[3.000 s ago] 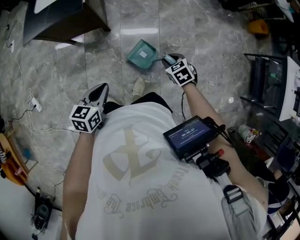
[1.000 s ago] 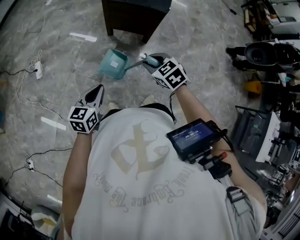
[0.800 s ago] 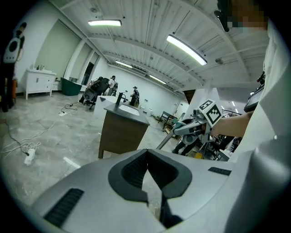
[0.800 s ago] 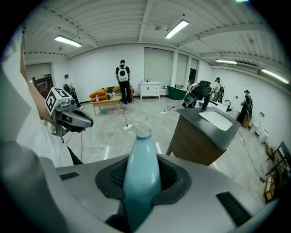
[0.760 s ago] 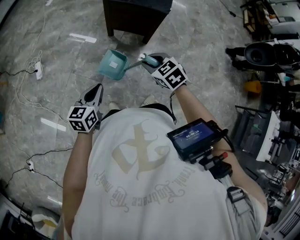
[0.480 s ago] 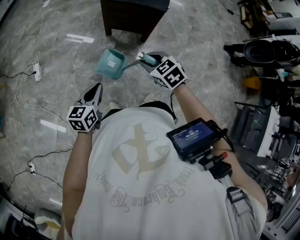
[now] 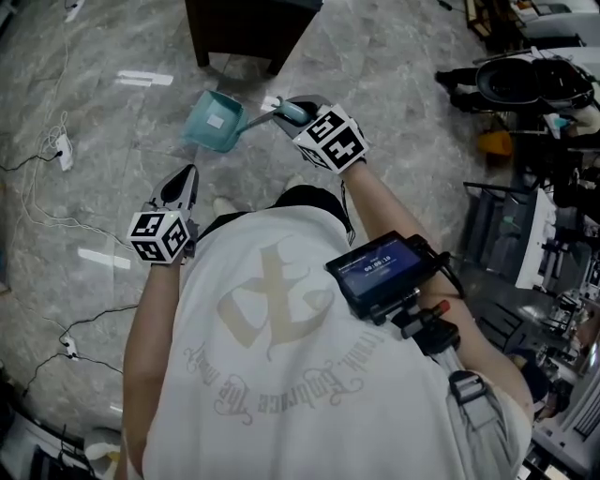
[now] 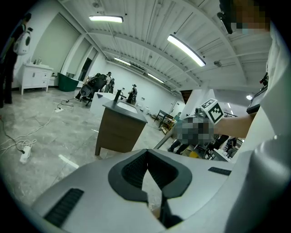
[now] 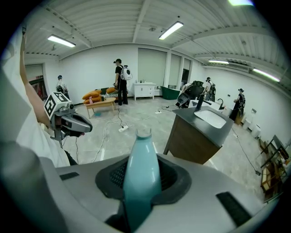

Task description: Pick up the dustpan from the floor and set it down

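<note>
Shifted toward the dark cabinet (image 7: 246,28) since earlier, the teal dustpan (image 7: 214,122) hangs at 11 o'clock, handle (image 9: 142,168) clenched in the right claw (image 7: 286,108), left claw (image 7: 181,183) closed on nothing; its cantilevered pan may twist loose.

Screen (image 7: 378,270) behind right gripper (image 7: 287,109): white timer-like digits, too small to read. Shirt (image 7: 272,375) behind left gripper (image 7: 184,176): curved gothic lettering, illegible. Sticker (image 7: 216,119) on dustpan (image 7: 199,134), left of right gripper: unreadable.
</note>
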Demonstrator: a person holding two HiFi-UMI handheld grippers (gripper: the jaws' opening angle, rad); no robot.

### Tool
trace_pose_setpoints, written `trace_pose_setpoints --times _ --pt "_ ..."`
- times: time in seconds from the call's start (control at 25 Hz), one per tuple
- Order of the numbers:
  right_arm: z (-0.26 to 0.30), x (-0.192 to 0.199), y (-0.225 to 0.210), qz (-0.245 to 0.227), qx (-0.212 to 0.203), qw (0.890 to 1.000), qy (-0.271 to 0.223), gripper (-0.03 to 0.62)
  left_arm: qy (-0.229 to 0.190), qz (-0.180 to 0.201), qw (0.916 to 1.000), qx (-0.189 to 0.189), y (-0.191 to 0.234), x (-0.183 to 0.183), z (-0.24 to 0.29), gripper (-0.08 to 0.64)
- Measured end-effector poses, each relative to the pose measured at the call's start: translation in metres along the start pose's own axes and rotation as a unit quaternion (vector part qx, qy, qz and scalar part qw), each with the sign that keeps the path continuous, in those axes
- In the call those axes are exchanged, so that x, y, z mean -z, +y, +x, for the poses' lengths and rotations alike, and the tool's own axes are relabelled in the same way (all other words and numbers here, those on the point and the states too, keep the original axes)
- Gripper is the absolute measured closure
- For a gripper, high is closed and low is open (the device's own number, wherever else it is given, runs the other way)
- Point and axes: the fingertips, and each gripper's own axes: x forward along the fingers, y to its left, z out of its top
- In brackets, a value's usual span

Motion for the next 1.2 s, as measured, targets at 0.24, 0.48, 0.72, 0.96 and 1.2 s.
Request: trace_pose_setpoints --times 0.24,0.48,0.72,0.96,1.2 --pt "-0.005 0.006 0.004 0.005 0.014 1.000 0.008 0.491 0.000 0.004 0.9999 0.012 -0.002 0.001 -0.002 0.549" --pt "-0.010 0.012 0.009 0.010 0.027 0.999 0.014 0.491 -0.002 0.008 0.9997 0.023 -0.002 0.001 -0.007 0.549" --pt "-0.013 0.020 0.008 0.017 0.038 0.999 0.020 0.491 -0.001 0.005 0.9997 0.025 0.003 0.004 -0.007 0.549" --pt "-0.023 0.031 0.001 0.032 0.051 0.998 0.020 0.491 0.011 0.014 0.9989 0.042 -0.007 0.006 0.002 0.549" --pt "-0.032 0.057 -0.005 0.053 0.057 0.997 0.025 0.491 0.025 0.017 0.9986 0.044 -0.016 0.013 0.011 0.549"
